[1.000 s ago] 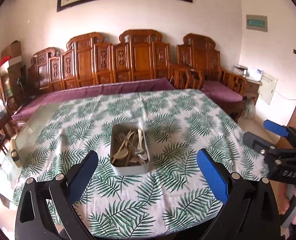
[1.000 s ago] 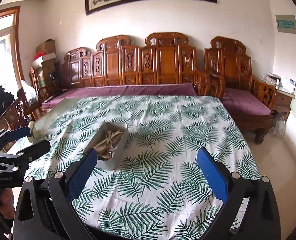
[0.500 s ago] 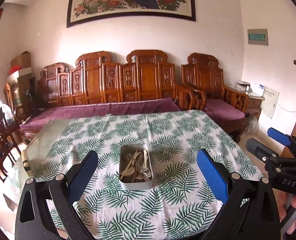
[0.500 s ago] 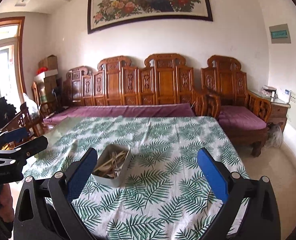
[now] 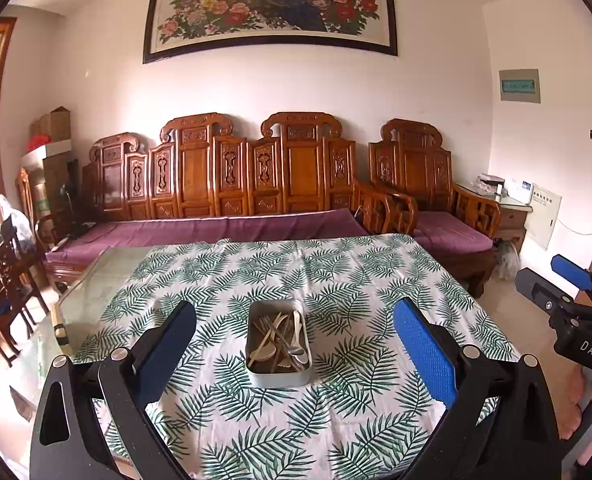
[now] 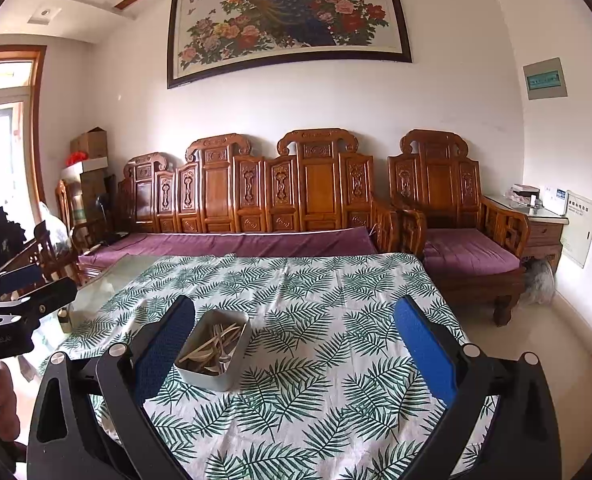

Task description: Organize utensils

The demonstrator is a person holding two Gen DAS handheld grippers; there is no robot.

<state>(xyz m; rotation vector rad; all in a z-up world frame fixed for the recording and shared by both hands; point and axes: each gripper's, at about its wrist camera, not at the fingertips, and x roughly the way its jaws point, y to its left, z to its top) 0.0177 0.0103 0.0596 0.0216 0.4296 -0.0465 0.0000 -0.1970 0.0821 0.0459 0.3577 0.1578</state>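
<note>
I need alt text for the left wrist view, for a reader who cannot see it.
A metal tin of jumbled utensils sits on a fern-print tablecloth, framed between the open blue-padded fingers of the left gripper. The right gripper shows at the right edge, and a carved wooden sofa stands behind under a peacock painting.

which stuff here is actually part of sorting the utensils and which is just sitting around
Part of the job:
- metal tin in the middle of the table
- mixed utensils piled inside it
- left claw and right claw, both open and empty

Just around:
- leaf-print tablecloth
- carved wooden sofa
- peacock painting
- cardboard boxes
</note>
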